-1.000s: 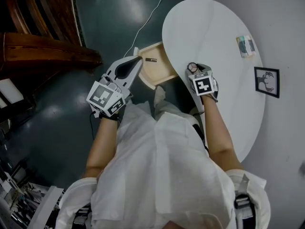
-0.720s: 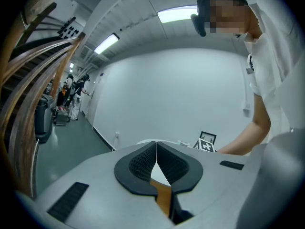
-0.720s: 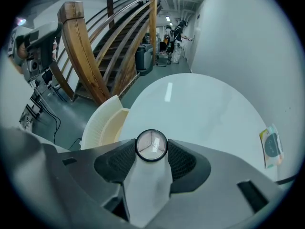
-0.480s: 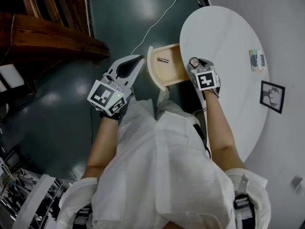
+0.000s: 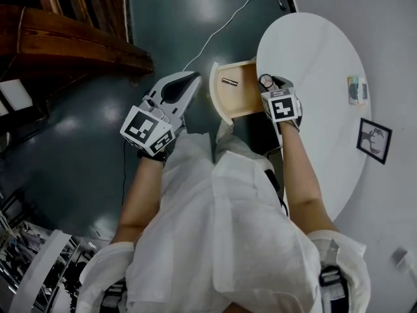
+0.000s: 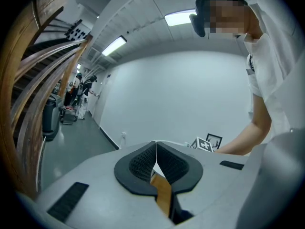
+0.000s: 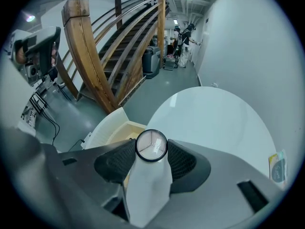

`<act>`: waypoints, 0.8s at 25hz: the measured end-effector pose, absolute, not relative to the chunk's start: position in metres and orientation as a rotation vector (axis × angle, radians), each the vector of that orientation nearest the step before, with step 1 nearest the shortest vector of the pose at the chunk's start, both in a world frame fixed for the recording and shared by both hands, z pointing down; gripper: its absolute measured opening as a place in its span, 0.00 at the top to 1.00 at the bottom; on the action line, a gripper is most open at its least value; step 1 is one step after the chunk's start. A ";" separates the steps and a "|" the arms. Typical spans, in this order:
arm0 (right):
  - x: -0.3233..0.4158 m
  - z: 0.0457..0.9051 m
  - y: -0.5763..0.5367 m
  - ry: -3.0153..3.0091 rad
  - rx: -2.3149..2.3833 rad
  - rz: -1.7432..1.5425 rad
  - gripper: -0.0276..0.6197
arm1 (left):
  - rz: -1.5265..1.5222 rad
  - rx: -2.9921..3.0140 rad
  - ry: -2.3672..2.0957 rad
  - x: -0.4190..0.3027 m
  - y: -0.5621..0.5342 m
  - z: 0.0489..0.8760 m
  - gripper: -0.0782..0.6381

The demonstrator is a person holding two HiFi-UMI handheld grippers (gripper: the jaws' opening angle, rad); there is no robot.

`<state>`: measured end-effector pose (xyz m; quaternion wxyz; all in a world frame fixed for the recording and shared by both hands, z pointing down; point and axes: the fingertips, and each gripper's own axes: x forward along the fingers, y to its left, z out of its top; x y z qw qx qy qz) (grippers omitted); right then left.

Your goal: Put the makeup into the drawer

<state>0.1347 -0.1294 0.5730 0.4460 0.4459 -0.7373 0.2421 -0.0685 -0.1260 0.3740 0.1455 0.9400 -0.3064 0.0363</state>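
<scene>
1. The right gripper [image 5: 267,85] is clamped on the makeup [image 7: 151,146], a small round compact with a black rim and a pale, see-through lid.
2. The compact is at the drawer's right side, just where the drawer [image 5: 240,100] meets the edge of the white table [image 5: 313,57].
3. The drawer is light wood and pulled open, with 1 small dark stick-shaped item [image 5: 229,81] inside.
4. The left gripper [image 5: 187,85] is off to the drawer's left, not touching it. Its jaws are pressed together with nothing between them.

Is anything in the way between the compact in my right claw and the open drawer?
Nothing visible is in the way. The right claw holds the compact right beside the open drawer. A small dark tube lies inside, with bare bottom beside it.
</scene>
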 end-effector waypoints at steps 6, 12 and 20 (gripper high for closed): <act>0.101 0.567 -0.134 -1.875 1.067 0.557 0.65 | 0.099 2.689 -0.898 -0.078 -0.126 0.376 0.87; 0.054 0.574 -0.127 -1.926 0.969 0.545 0.65 | 0.104 2.671 -0.915 -0.093 -0.122 0.381 0.87; 0.017 0.620 -0.111 -1.880 0.846 0.588 0.65 | 0.125 2.646 -0.948 -0.117 -0.119 0.389 0.87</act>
